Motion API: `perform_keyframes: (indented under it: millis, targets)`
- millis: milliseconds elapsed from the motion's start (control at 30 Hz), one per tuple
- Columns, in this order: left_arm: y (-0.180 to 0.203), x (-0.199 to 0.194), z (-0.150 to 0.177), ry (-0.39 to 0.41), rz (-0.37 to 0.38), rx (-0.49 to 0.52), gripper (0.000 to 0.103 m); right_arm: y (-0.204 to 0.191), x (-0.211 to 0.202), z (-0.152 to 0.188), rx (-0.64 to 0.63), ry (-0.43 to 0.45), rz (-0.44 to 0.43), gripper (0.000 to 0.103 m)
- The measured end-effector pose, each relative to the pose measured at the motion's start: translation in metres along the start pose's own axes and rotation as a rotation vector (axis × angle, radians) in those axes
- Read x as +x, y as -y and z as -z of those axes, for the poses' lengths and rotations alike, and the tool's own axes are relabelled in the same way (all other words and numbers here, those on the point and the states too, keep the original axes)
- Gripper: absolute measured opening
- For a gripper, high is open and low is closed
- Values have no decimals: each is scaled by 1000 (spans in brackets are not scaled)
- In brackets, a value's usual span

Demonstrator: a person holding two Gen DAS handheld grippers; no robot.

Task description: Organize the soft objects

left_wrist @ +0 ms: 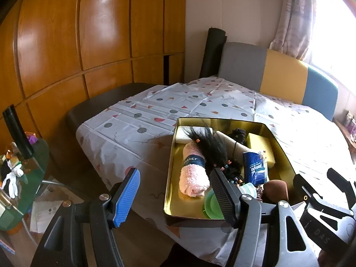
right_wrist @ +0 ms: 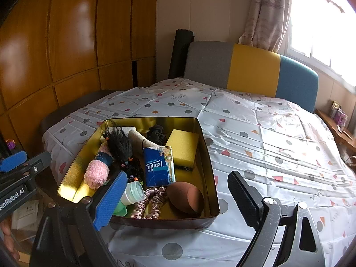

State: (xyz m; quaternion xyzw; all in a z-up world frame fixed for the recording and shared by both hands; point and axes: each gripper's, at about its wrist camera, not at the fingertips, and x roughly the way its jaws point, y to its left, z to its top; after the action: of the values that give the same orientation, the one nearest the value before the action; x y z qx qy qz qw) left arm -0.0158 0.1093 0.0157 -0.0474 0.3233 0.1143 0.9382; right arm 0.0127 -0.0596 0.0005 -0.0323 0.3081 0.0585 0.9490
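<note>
Blue ribbed rubber lines one finger of each tool I hold, black ribbed rubber the other. My left tool [left_wrist: 175, 198] stands with a wide gap between its fingers and nothing in it, hanging over the near left edge of the gold tin [right_wrist: 205, 153]. My right tool [right_wrist: 178, 198] is spread wider and grips nothing either; its blue finger hangs over the tin's near left corner and its black one over bare tablecloth [right_wrist: 278, 138] at four o'clock of the tin.

The tin sits on the bench, close to the near edge, and every soft thing lies inside it. Nearest me are a green cup [right_wrist: 121, 208], a pale mint tube [right_wrist: 133, 192], a dusty pink satin scrunchie [right_wrist: 151, 202] and a brown egg-shaped sponge [right_wrist: 185, 198] at the tin's five o'clock corner. In the middle lie a rolled pink towel with a dark band [right_wrist: 98, 171] at nine o'clock, a black hairpiece with coloured beads [right_wrist: 122, 149] beside it, and a blue tissue pack [right_wrist: 155, 166]. A yellow sponge [right_wrist: 183, 144] rests against the wall at two o'clock. At twelve o'clock are a beige roll [right_wrist: 138, 138] and a dark scrunchie [right_wrist: 156, 133].

Beyond the bench stands a grey, yellow and teal headboard-like panel [right_wrist: 251, 69], then wooden wardrobe doors [right_wrist: 73, 33] at ten o'clock and a curtained window [right_wrist: 316, 17] at two.
</note>
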Motion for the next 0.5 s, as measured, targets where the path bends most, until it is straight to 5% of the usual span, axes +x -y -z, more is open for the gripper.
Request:
perform_keyframes:
  millis: [200, 500]
  targets:
    - [6, 0, 2, -2, 66, 20, 66, 1, 1, 1, 1, -5, -2, 92]
    - [10, -1, 2, 14, 52, 50, 55, 6, 3, 3, 11, -10, -6, 92]
